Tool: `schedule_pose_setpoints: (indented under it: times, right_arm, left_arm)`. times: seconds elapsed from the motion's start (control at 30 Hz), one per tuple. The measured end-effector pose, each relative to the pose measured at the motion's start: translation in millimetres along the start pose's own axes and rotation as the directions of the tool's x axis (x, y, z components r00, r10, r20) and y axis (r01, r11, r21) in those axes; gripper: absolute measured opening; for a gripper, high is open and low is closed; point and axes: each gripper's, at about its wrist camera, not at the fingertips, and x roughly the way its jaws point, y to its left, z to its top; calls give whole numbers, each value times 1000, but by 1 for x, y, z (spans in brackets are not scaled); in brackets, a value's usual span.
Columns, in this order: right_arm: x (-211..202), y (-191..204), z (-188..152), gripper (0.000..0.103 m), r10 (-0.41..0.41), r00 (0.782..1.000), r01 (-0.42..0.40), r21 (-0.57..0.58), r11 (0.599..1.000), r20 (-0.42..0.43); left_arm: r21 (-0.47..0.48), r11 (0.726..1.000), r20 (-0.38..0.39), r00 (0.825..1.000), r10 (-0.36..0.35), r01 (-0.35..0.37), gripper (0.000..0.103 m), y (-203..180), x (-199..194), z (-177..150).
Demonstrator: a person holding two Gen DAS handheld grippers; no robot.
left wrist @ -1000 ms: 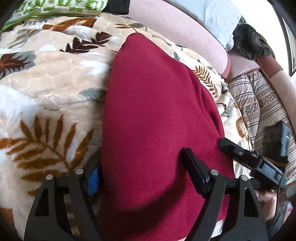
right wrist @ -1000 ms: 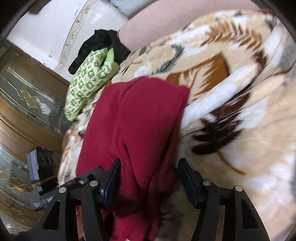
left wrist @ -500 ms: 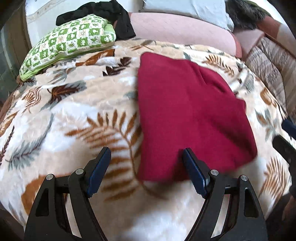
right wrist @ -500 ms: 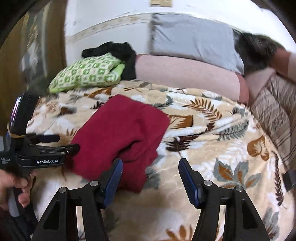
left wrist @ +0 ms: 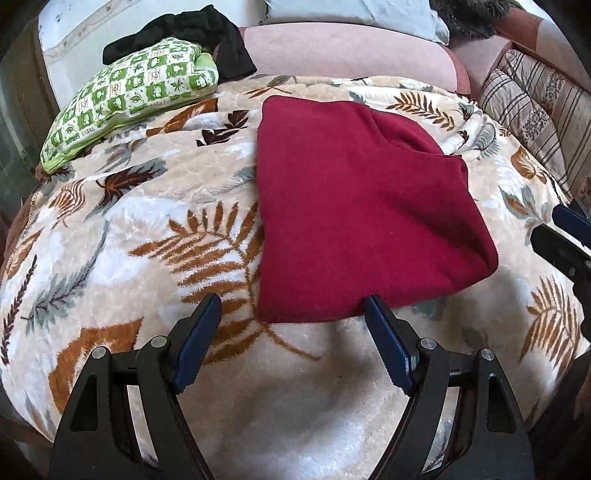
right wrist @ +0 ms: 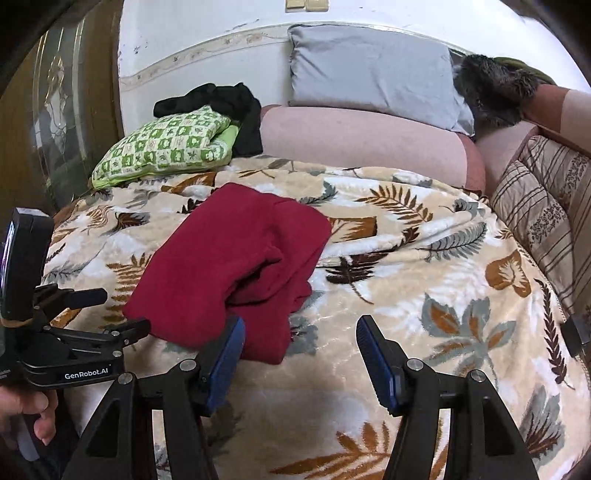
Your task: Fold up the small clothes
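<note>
Leaf-print blanket [left wrist: 122, 229] fills the bed from edge to edge, beige with brown and grey fronds, and right in the middle of it lies the red garment [left wrist: 362, 206], folded into a thick pad, flat on the blanket. From the right wrist view the garment's [right wrist: 236, 258] near side shows stacked layers, one fold bulging over another at the open edge.

Left claw [left wrist: 291, 325] hangs just short of the garment's near edge, jaws wide, blue pads clear of the cloth, nothing between them but blanket. Its right fingertip [left wrist: 373, 306] sits right at the hem; touching or not, hard to call.

Right claw [right wrist: 299, 332] is wide too, empty, over bare blanket [right wrist: 424, 295] just beside the garment's near corner. Its left pad [right wrist: 229, 343] overlaps that corner in view, contact unclear.

Off to the left of the right wrist view, the left claw [right wrist: 110, 314] shows side-on, with a hand [right wrist: 26, 410] wrapped around its grip.

Back by the wall, a green checked pillow [left wrist: 129, 96] with a black cloth [left wrist: 195, 33] heaped behind it, a pink bolster [right wrist: 362, 144], a grey pillow [right wrist: 373, 77] leaning on the wall, and a striped cushion [right wrist: 546, 214] down the right side
</note>
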Motion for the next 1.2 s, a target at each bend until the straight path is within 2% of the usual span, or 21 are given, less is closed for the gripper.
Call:
schedule_pose_setpoints:
  times: [0.17, 0.23, 0.3, 0.37, 0.47, 0.5, 0.53, 0.57, 0.6, 0.63, 0.67, 0.73, 0.8, 0.83, 0.9, 0.93, 1.0, 1.03, 1.13, 1.2]
  right_arm:
    - [6, 5, 0, 60, 6, 1000, -6, -15, 1000, -6]
    - [7, 5, 0, 61, 0, 1000, 0, -13, 1000, -1]
    - [8, 4, 1, 61, -1, 1000, 1, -5, 1000, 0]
    - [10, 3, 1, 61, -5, 1000, 5, 3, 1000, -2]
    - [14, 1, 1, 61, -3, 1000, 3, 15, 1000, -9]
    - [15, 1, 1, 61, -3, 1000, 3, 16, 1000, -11]
    - [16, 1, 1, 61, -2, 1000, 2, 18, 1000, -14]
    - [18, 1, 1, 61, -1, 1000, 2, 20, 1000, -17]
    - [19, 1, 1, 60, -2, 1000, 2, 21, 1000, -17]
    - [19, 2, 1, 61, -2, 1000, 3, 19, 1000, -17]
    - [20, 2, 1, 60, -5, 1000, 5, 17, 1000, -17]
    - [20, 3, 1, 61, -5, 1000, 5, 16, 1000, -15]
    - [19, 3, 1, 61, -7, 1000, 7, 13, 1000, -14]
    - [19, 3, 0, 61, -10, 1000, 10, 12, 1000, -16]
    - [19, 3, -1, 61, -13, 1000, 13, 12, 1000, -23]
    - [20, 3, -1, 61, -14, 1000, 14, 12, 1000, -26]
    - [22, 3, -3, 61, -12, 999, 12, 10, 1000, -45]
    - [25, 3, -4, 61, -9, 998, 9, 8, 1000, -65]
    - [33, 7, -11, 61, -8, 993, 7, -6, 1000, -122]
    - [33, 9, -12, 61, -11, 993, 9, -16, 1000, -119]
  left_arm:
    - [-12, 1000, 18, 1000, 14, -14, 80, 2, -3, 5]
    - [-14, 999, 70, 997, 36, -35, 80, 3, -11, 9]
    - [-28, 998, 153, 986, 64, -61, 80, 5, -25, 13]
    - [-39, 994, 239, 965, 111, -105, 81, 8, -38, 16]
    - [-57, 973, 350, 909, 228, -222, 89, 7, -56, 18]
    - [-65, 956, 374, 881, 289, -286, 98, 4, -60, 18]
    - [-75, 941, 389, 859, 333, -331, 102, 3, -62, 17]
    - [-82, 932, 401, 844, 356, -353, 102, 1, -63, 16]
    - [-84, 929, 408, 839, 361, -359, 102, 0, -64, 15]
    - [-80, 931, 404, 842, 357, -356, 102, -1, -64, 14]
    - [-71, 935, 389, 854, 346, -347, 102, -2, -62, 13]
    - [-43, 954, 323, 900, 294, -296, 102, -1, -50, 14]
    - [-4, 982, 225, 957, 186, -190, 102, 0, -34, 14]
    - [0, 991, 171, 976, 133, -135, 102, 1, -26, 14]
    - [-29, 1000, 50, 999, 4, -3, 102, 6, -11, 13]
    - [-57, 996, -14, 997, -75, 74, 102, 6, -4, 11]
    - [-112, 975, -117, 972, -203, 190, 102, 10, 13, 7]
    - [-125, 973, -142, 967, -212, 195, 102, 9, 17, 4]
    - [-123, 978, -144, 972, -185, 168, 102, 9, 16, 3]
    - [-123, 980, -139, 975, -173, 156, 102, 10, 15, 3]
